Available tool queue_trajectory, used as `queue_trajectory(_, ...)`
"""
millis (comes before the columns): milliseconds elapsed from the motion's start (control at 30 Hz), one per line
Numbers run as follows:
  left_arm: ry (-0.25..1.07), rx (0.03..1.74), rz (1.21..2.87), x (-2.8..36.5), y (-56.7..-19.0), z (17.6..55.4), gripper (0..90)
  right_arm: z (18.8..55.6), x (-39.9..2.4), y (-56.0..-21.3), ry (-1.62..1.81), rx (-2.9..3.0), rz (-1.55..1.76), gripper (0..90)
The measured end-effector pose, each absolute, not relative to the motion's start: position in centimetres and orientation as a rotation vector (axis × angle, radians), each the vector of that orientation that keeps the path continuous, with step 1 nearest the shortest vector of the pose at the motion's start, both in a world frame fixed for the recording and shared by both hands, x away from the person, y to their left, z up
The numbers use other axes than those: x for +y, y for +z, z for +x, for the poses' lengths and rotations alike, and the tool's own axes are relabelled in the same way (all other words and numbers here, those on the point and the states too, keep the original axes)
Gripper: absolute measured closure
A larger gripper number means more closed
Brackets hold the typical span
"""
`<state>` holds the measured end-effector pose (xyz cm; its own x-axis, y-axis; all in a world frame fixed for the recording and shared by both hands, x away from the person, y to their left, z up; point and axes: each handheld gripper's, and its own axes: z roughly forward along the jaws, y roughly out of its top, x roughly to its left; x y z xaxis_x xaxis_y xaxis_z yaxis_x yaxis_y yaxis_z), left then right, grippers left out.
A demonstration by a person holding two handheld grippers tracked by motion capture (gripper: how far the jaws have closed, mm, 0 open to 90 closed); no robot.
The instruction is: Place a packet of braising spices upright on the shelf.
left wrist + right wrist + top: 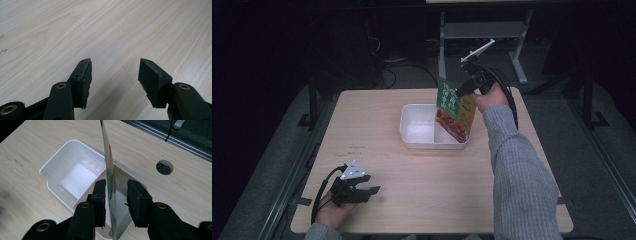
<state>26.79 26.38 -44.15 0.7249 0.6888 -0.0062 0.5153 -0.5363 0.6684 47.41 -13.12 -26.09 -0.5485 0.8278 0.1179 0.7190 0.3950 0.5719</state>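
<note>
- A person's right gripper hangs over the right-hand compartment of a white two-part tray at the far middle of a wooden table; a green food pouch stands nearly upright, its lower end down inside that compartment.
- In the right gripper view the pouch shows edge-on between the jaws; the left pad lies at or just beside its face while the right pad stands clear of it, so the jaws are parted and no longer clamp it; whether the pouch leans on the left pad cannot be told.
- The left gripper rests near the table's front left corner, well apart from the tray; its jaws stand wide over bare wood with nothing between them.
- Judged from this, the step in hand is the release of the pouch into the tray.
- The next move calls for lifting the right gripper straight up off the pouch without dragging it; the pouch may tip against the tray's wall or divider as support goes.
</note>
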Motion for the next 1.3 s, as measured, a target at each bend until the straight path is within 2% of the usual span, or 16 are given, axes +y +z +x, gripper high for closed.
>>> queue_trajectory(500, 0.340, 0.910, 2.264, 26.3, -44.2, 26.8, 41.2, 45.6, -16.0, -25.6, 0.936, 2.474, 1.376, 58.0)
queue_trajectory(1300, 0.340, 0.903, 2.261, 26.2, -44.2, 26.7, 40.7, 43.2, -19.2, -26.0, 1.065, 2.486, 1.377, 51.3)
